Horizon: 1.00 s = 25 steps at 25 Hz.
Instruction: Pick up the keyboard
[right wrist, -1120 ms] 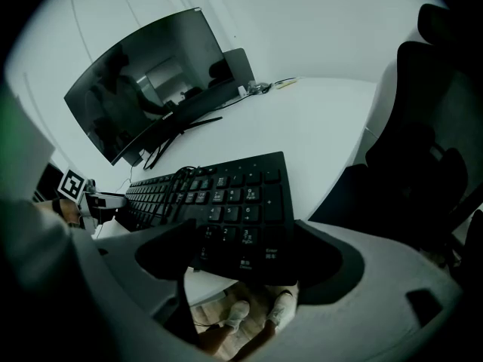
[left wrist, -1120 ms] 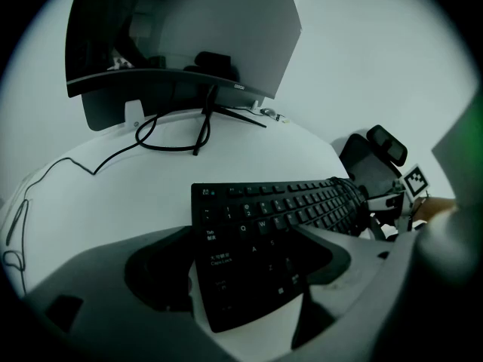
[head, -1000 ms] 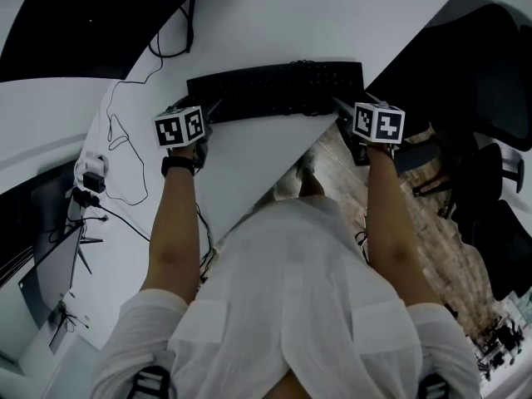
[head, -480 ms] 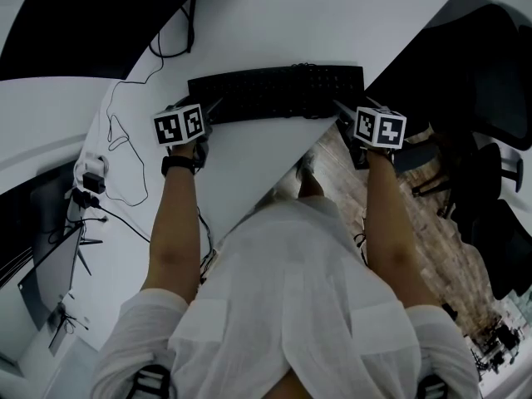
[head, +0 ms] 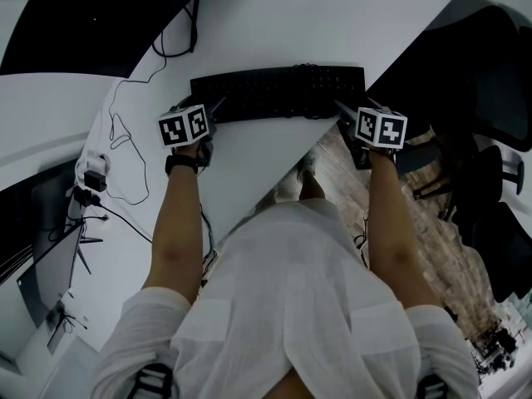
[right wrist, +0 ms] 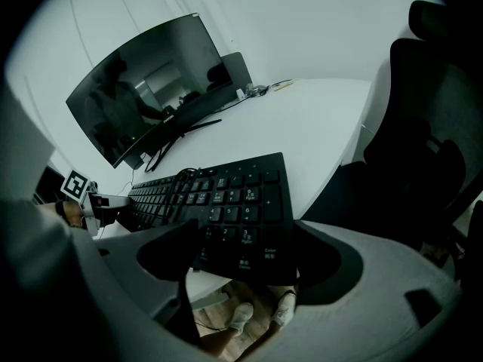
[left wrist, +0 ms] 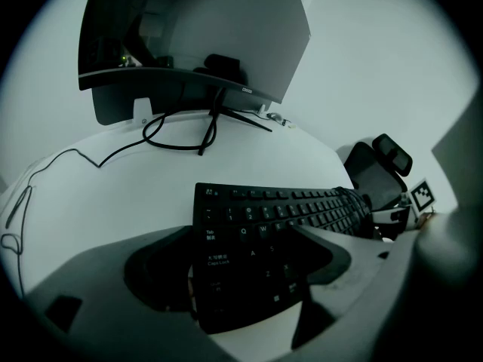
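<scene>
A black keyboard [head: 278, 92] lies crosswise on the white table [head: 332, 23], its right end at the table's slanted edge. My left gripper [head: 212, 106] is at its left end and my right gripper [head: 341, 109] at its right end. In the left gripper view the keyboard's [left wrist: 279, 217] Tab and Caps Lock end sits between the jaws of the left gripper [left wrist: 241, 270], which press its edges. In the right gripper view the number-pad end of the keyboard [right wrist: 219, 194] is clamped in the right gripper [right wrist: 241, 255], overhanging the floor and the person's shoes.
A curved dark monitor [left wrist: 189, 36] stands behind the keyboard, its cables [head: 170, 44] looping on the table. A thin wire [head: 125, 140] and a power adapter [head: 93, 179] lie at the left. A black office chair [head: 490, 73] stands off the table's right edge.
Hardly anything differs; both grippers and the keyboard have drifted a few pixels to the right together in the head view.
</scene>
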Each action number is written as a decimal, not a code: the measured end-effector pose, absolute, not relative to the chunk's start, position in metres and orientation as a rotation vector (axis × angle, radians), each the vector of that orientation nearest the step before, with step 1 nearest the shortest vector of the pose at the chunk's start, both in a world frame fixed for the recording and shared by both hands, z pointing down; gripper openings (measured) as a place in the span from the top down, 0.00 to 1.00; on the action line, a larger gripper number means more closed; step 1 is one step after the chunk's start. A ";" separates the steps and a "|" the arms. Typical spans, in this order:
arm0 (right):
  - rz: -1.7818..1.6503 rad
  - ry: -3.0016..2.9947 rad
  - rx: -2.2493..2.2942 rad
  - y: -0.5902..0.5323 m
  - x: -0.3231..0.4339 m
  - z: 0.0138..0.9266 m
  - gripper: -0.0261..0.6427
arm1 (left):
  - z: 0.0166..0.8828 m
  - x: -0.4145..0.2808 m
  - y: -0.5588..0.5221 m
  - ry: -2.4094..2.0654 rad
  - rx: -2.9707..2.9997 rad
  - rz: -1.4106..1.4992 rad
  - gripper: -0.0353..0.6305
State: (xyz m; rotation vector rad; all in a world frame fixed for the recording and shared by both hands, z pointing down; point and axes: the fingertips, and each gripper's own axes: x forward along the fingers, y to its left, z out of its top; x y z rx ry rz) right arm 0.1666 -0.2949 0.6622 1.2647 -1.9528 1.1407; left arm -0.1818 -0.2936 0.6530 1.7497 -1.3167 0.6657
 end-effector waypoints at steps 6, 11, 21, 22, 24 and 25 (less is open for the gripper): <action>1.133 -1.960 1.288 -0.290 0.168 0.660 0.39 | 0.652 -0.182 -0.290 -1.345 1.716 0.624 0.38; 1.110 -1.969 1.311 -0.282 0.173 0.653 0.39 | 0.650 -0.178 -0.282 -1.369 1.703 0.589 0.38; 0.914 -2.109 1.336 -0.307 0.167 0.595 0.39 | 0.608 -0.183 -0.281 -1.492 1.740 0.443 0.38; 0.889 -2.133 1.345 -0.311 0.166 0.586 0.39 | 0.597 -0.185 -0.284 -1.514 1.755 0.426 0.38; 0.839 -2.183 1.368 -0.319 0.165 0.564 0.39 | 0.570 -0.189 -0.292 -1.578 1.789 0.400 0.39; 0.813 -2.209 1.381 -0.323 0.164 0.553 0.39 | 0.555 -0.191 -0.296 -1.608 1.808 0.386 0.39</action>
